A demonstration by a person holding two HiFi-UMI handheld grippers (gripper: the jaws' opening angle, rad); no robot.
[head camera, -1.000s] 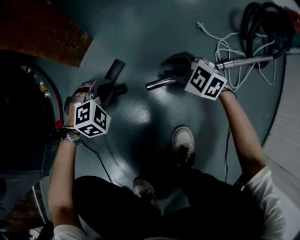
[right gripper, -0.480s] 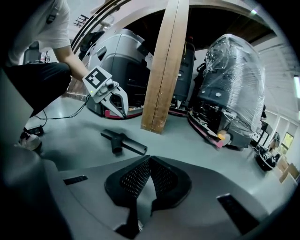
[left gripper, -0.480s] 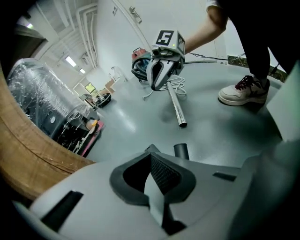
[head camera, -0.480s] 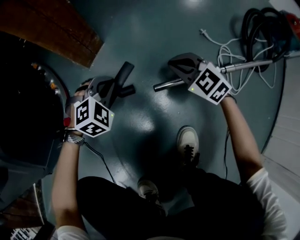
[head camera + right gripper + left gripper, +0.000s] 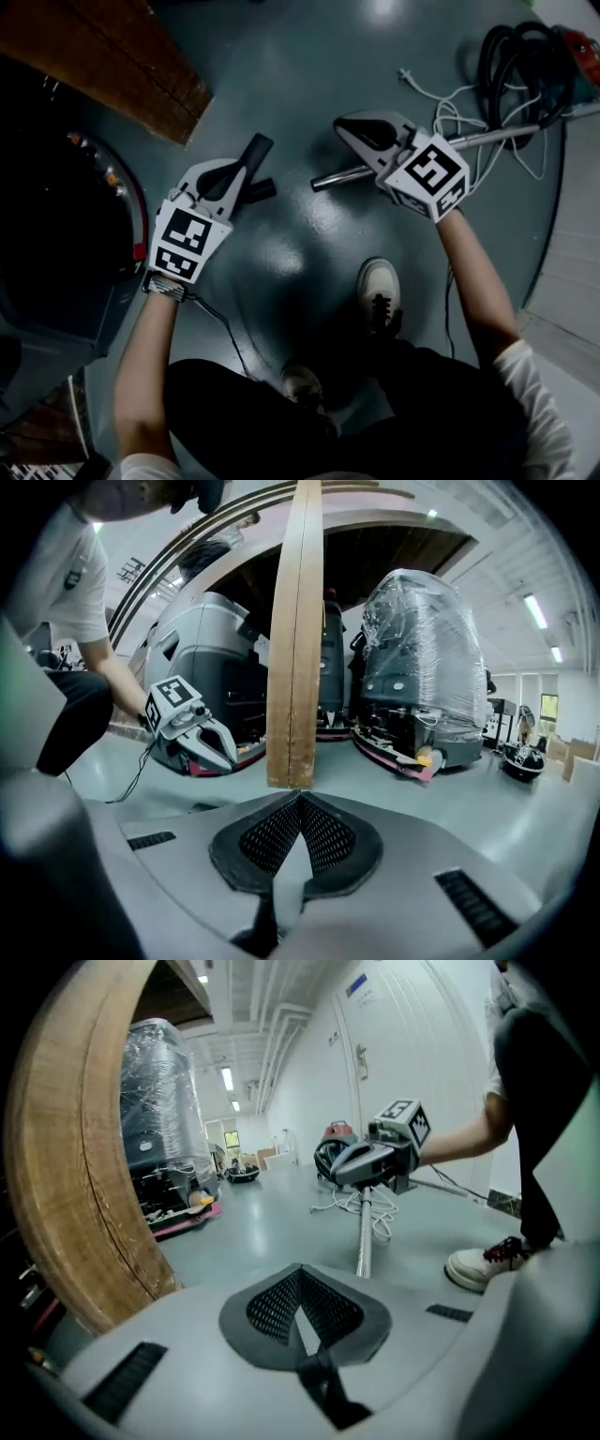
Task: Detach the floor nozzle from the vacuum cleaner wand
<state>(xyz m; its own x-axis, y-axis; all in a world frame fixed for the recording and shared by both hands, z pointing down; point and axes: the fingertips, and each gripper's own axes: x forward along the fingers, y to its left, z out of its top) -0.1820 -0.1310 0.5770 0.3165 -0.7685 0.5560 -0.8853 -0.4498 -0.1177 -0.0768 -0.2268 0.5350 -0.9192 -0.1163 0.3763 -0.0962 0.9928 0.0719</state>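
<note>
The black floor nozzle (image 5: 251, 161) lies on the grey floor, its neck a short gap away from the open end of the silver wand (image 5: 342, 173). That wand (image 5: 364, 1241) runs off to the right towards the hose. My left gripper (image 5: 236, 172) hangs above the nozzle, shut and empty; the left gripper view shows its pads (image 5: 281, 1302) pressed together with nothing between. My right gripper (image 5: 343, 124) hovers over the wand's free end, also shut and empty. The left gripper (image 5: 202, 738) faces it across the gap, and the right gripper (image 5: 370, 1162) appears above the wand.
A wooden board (image 5: 103, 56) lies at the upper left beside a dark machine (image 5: 56, 234). A coiled black hose (image 5: 525, 56), white cable (image 5: 450, 103) and red vacuum body (image 5: 581, 47) sit at the upper right. The person's shoes (image 5: 380, 286) stand close below the wand.
Both grippers have lifted off the floor towards the head camera and rolled, so their cubes show other faces. The nozzle and the wand stay lying apart on the floor.
</note>
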